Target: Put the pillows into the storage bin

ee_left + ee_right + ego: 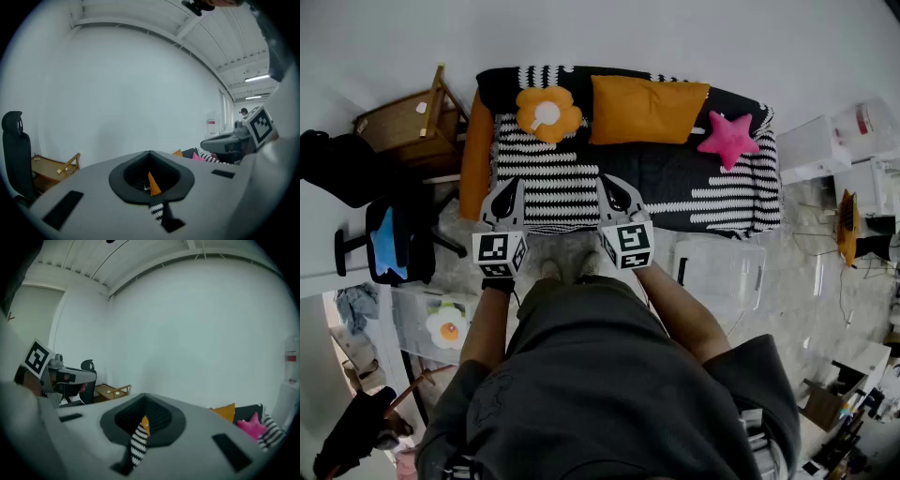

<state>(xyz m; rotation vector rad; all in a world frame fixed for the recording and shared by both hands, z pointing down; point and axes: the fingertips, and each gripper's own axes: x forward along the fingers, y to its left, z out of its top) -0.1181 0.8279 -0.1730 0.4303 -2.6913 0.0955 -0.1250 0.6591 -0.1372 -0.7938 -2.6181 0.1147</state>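
Note:
On the black-and-white striped sofa (675,192) lie an orange flower pillow (547,113), an orange rectangular pillow (645,110) and a pink star pillow (728,139). An orange bolster (474,155) lies along the sofa's left end. A translucent storage bin (722,272) stands on the floor in front of the sofa, to my right. My left gripper (502,194) and right gripper (619,192) hover side by side over the sofa's front edge, both shut and holding nothing. The right gripper view shows the star pillow (253,425) and the orange pillow (224,412) off to the right.
A wooden chair (403,122) stands left of the sofa, with a black office chair (389,239) nearer me. White cabinets (844,141) stand at the right. A fried-egg cushion (447,330) lies at the lower left. My feet are between sofa and bin.

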